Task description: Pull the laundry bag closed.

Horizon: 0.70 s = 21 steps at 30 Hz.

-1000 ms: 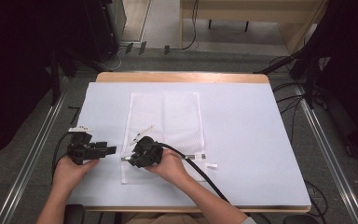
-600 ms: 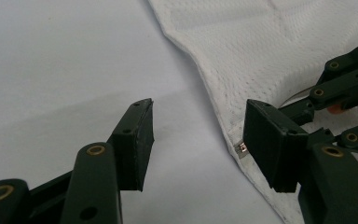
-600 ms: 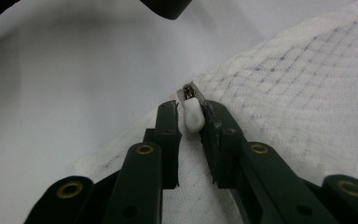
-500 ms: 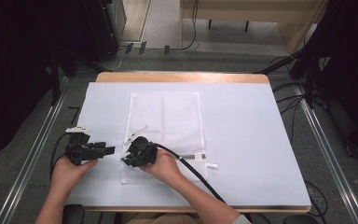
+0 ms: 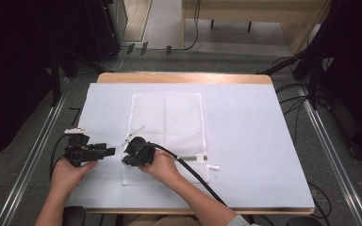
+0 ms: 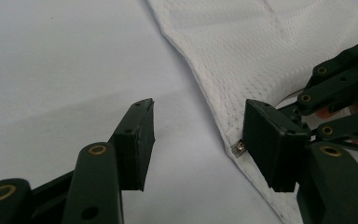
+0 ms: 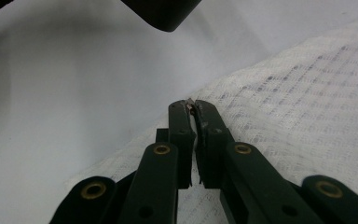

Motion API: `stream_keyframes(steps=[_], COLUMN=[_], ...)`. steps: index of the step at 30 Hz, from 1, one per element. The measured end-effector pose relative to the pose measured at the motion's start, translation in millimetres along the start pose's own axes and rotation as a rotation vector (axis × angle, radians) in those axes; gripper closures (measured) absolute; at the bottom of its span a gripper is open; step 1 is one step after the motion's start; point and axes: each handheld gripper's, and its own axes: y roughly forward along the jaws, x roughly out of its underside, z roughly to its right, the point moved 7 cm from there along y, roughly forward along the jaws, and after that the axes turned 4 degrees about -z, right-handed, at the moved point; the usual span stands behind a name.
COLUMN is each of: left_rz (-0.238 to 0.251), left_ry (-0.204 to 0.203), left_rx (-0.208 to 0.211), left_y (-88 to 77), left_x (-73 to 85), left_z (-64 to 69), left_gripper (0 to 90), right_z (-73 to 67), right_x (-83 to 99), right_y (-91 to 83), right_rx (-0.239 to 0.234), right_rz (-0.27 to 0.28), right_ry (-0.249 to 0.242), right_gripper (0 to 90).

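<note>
Mesh laundry bag point(image 5: 167, 129) lies flat on the white table cover point(image 5: 245, 117), near the middle of the table, with its near-left edge under the 2 grippers. The right gripper point(image 7: 192, 103) has just been closing, and its jaws now stand pressed together on a small metal piece at the bag's edge, most likely the zipper pull point(image 6: 237, 147). The left gripper point(image 6: 198, 135) hangs just beside it with its jaws spread; the bag's hem and the metal piece sit close against the inner face of 1 jaw, and nothing is held.

The risk, as a judgement: the pull is tiny and caught only at the very jaw tips, so a sideways tug could let it slip out. Because the left gripper pins no fabric, any pull by the right may drag or bunch the whole bag instead of running the zipper. The 2 grippers also sit close enough to knock each other.

A thick black cable point(image 5: 193, 172) trails from the right gripper across the bag's near corner and could snag the fabric. A small white tab point(image 5: 213, 166) lies just beside that corner. The rest of the cover is bare.
</note>
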Motion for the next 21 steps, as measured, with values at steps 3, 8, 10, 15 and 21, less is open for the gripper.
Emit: stream_keyframes(steps=[3,8,10,15,21], left_rz=[-0.002,-0.008,-0.007,-0.027,-0.061], left_ry=[0.016,0.041,0.045,0.086,0.124], left_rx=[0.012,0.034,0.041,0.068,0.105], left_y=[0.6,1.2,1.2,3.7,8.8], left_x=[0.1,0.7,0.7,2.5,5.1], left_z=[2.9,7.5,8.5,14.7,22.0], left_gripper=[44.8,45.5,45.6,46.7,48.8], right_z=[1.3,4.4,4.7,6.0,8.9], right_x=[-2.5,-5.9,-7.5,-12.0,-13.8], right_y=[-7.4,-16.5,-19.4,-25.9,-30.5], right_rx=[-0.004,0.029,0.028,0.046,0.035], right_rz=[0.014,0.036,0.044,0.06,0.073], right_ry=[0.0,-0.03,-0.024,-0.04,-0.024], right_gripper=[87.3,87.3,87.3,87.2,87.2])
